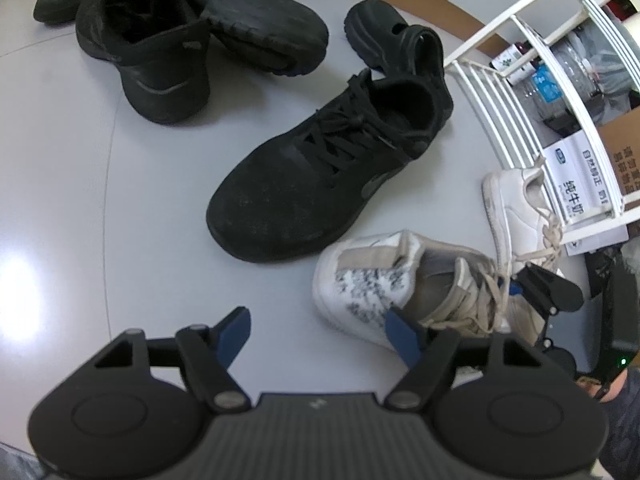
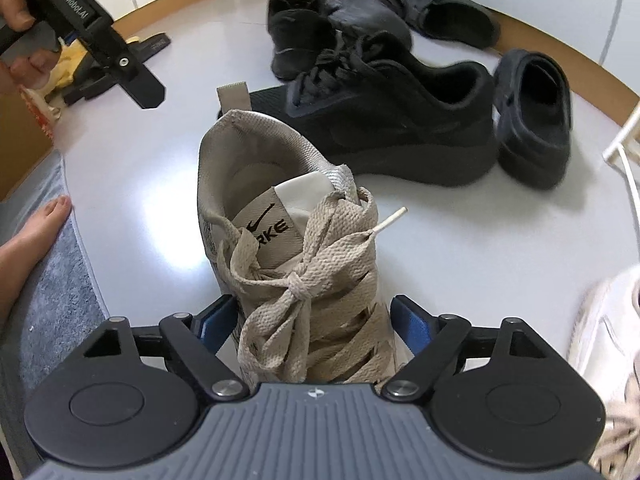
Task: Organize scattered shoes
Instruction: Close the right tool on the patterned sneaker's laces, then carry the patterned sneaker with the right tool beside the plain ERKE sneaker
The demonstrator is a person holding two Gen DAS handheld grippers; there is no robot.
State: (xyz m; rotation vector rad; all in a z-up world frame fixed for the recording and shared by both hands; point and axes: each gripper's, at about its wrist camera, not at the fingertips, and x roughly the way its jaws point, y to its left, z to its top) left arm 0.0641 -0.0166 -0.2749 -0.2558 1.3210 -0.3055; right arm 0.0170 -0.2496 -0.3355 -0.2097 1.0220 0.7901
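A beige-and-white laced sneaker [image 2: 288, 216] stands on the pale floor, its heel pointing away in the right wrist view. My right gripper [image 2: 312, 308] straddles its laced front; the jaws are open, the left pad [image 2: 216, 320] at the shoe's side, the right pad [image 2: 410, 322] slightly apart from it. In the left wrist view the same sneaker [image 1: 384, 280] lies just right of my left gripper [image 1: 318, 320], which hangs open over bare floor with nothing between its fingers. A black laced sneaker [image 1: 320, 184] lies just beyond.
A second white sneaker [image 1: 516, 200] leans by a white wire rack [image 1: 520, 40] holding bottles and a cardboard box [image 1: 624, 148]. A black clog [image 1: 396, 40], a black high-top [image 1: 152, 52] and a black slipper [image 1: 260, 28] lie farther off. A bare foot [image 2: 32, 236] rests on a grey rug [image 2: 52, 300].
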